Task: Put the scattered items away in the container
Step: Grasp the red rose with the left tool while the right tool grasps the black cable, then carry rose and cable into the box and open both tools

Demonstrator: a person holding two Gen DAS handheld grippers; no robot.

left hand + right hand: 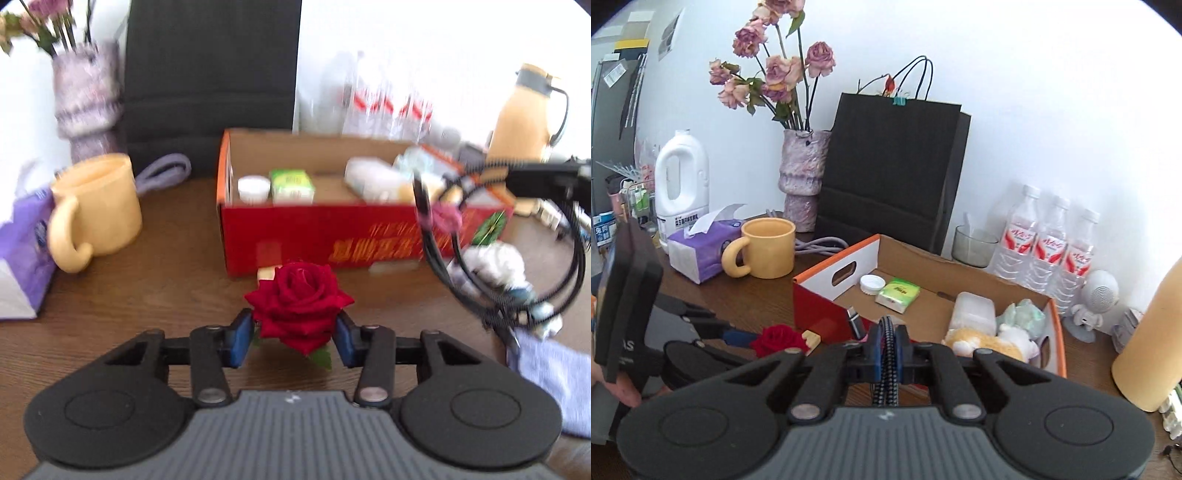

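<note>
A red rose (297, 302) lies on the brown table just in front of the red cardboard box (295, 236). My left gripper (295, 334) is shut on it, one blue pad against each side. My right gripper (888, 343) is shut on a black braided cable (886, 369) and held above the box's (820, 302) near wall. In the left wrist view the cable's coil (517, 266) hangs at the right, bound by a pink tie. The box holds a white cap (872, 283), a green tissue pack (899, 291), a white container and a plush toy (986, 341).
A small wooden block (266, 274), a crumpled white wad (495, 262) and a pale blue cloth (554, 384) lie beside the box. A yellow mug (99, 210), purple tissue box (701, 251), vase (803, 173), black bag (894, 166), water bottles (1049, 243) and yellow flask (524, 114) stand around.
</note>
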